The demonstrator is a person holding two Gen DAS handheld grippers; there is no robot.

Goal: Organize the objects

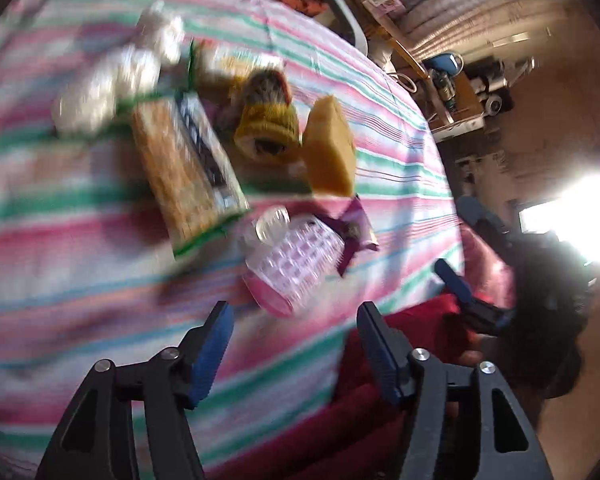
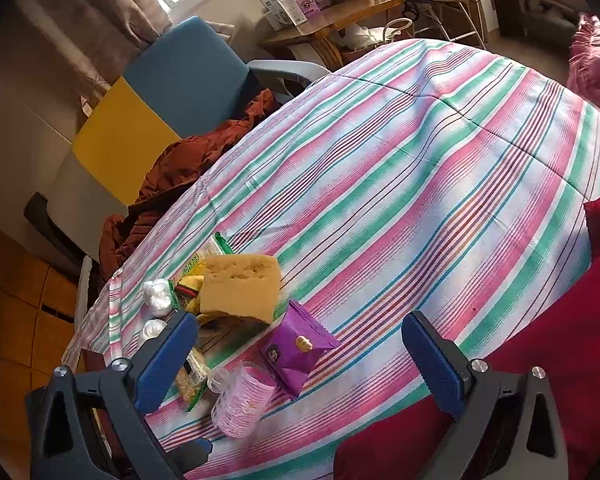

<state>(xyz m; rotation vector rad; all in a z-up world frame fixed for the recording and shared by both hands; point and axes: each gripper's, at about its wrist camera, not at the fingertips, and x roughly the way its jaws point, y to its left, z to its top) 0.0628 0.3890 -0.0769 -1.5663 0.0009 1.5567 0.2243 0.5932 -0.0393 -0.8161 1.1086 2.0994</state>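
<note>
Both my grippers, left (image 1: 294, 344) and right (image 2: 300, 354), hang with jaws apart, holding nothing. The pink bottle (image 1: 290, 264) lies on the striped cloth (image 2: 420, 168) beside the sponge (image 2: 240, 288) and purple packet (image 2: 296, 350). I judge I'm between picks; next comes choosing another item.
</note>
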